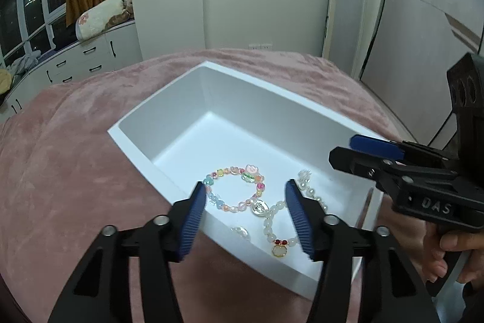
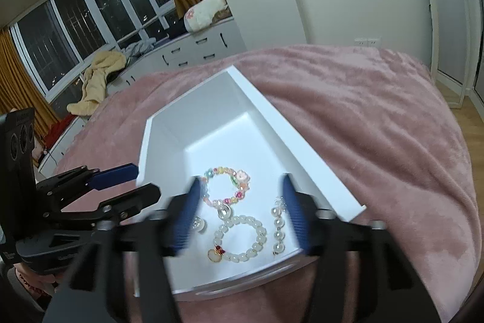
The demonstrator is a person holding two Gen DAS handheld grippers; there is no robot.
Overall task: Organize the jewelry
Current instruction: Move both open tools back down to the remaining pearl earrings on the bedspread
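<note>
Pink fuzzy blanket [image 2: 348, 117] fills most of both frames, with a white open box [image 2: 169, 123] sitting on it mid-frame. Both grippers hang over its near end, left gripper [image 1: 246, 217] and right gripper [image 2: 242, 214], jaws spread wide, gripping nothing. Down in the box: white bead bracelet [image 2: 257, 235], colourful bead bracelet [image 2: 225, 186], pearl strand [image 2: 278, 232].
</note>
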